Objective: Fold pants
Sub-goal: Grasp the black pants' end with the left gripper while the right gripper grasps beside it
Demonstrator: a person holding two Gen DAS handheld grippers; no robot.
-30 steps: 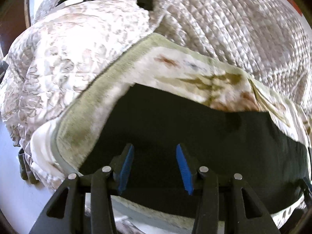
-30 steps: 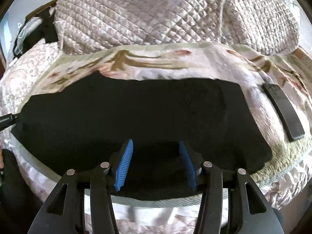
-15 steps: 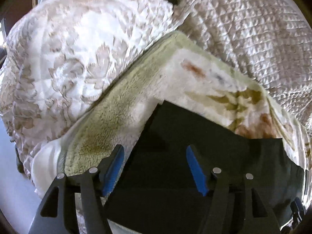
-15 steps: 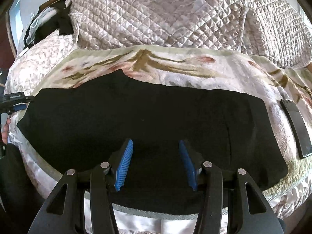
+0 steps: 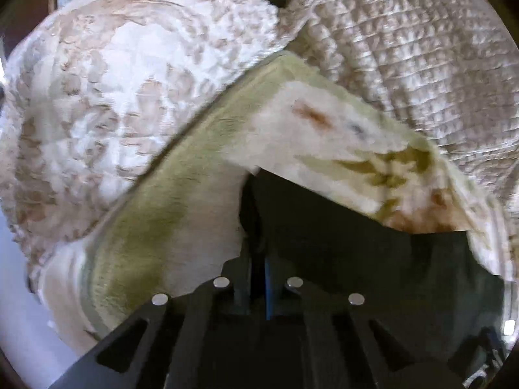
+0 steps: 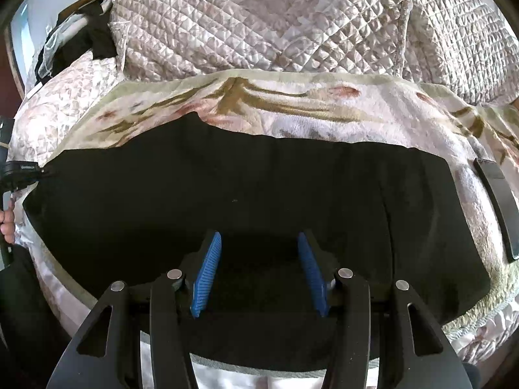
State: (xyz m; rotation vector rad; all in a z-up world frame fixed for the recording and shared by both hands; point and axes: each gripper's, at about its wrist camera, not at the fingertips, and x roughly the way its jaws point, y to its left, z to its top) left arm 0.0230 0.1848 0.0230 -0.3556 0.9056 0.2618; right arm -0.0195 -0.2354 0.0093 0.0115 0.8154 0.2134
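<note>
My left tongs (image 5: pixel 259 278) have just snapped closed, and they are clenched on the left edge of the black pants (image 6: pixel 246 201); a ridge of dark cloth stands up between the blue pads in the lower middle of the left wrist view. The pants lie flat across the fleece blanket (image 6: pixel 324 110) on the bed, filling the middle band of the right wrist view from left edge to right. My right tongs (image 6: pixel 256 272) sit released, pads well apart, above the near hem at lower centre, nothing pinched. The far edge of the pants runs slightly ragged, with a small peak at upper left of the cloth. Beyond it I have a bare strip of floral blanket, then the quilted bedding (image 6: pixel 275 22) piled along the top of the frame. At far right a dark flat slab (image 6: pixel 496 207) rests on the blanket, just clear of the pants' right edge. At far left, a hand (image 6: pixel 8 223) grips the other tool's handle.
</note>
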